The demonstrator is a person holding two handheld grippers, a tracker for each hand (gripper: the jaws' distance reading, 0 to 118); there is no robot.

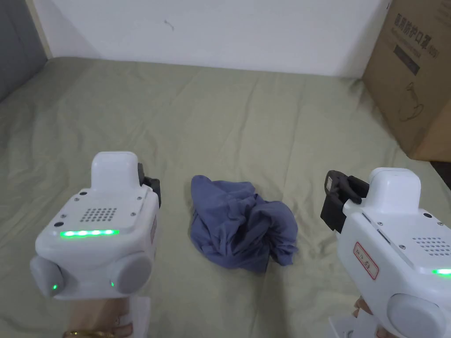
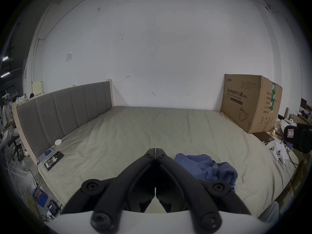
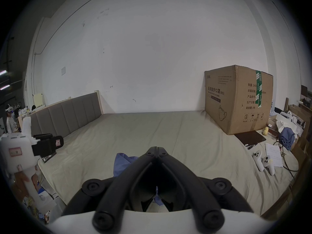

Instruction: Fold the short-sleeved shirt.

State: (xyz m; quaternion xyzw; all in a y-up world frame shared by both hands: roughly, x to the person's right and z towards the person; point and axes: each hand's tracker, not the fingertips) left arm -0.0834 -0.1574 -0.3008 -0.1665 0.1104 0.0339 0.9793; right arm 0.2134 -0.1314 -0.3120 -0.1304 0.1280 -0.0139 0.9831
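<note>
A blue short-sleeved shirt [image 1: 240,222] lies crumpled in a heap on the olive bed sheet [image 1: 229,114], between the two grippers. My left gripper [image 1: 149,187] hovers to the left of the heap and my right gripper [image 1: 337,200] to the right of it, both apart from the cloth. In the left gripper view the jaws meet at the tip [image 2: 155,150], shut and holding nothing, with the shirt [image 2: 207,167] to their right. In the right gripper view the jaws [image 3: 157,149] are likewise shut and empty, and the shirt [image 3: 122,162] is partly hidden behind them.
A large cardboard box [image 1: 416,75] stands at the bed's back right. A grey headboard [image 2: 64,109] runs along the left side, with phones [image 2: 53,160] beside it. Two white controllers [image 3: 263,162], papers and a dark tablet [image 3: 249,138] lie at the right edge.
</note>
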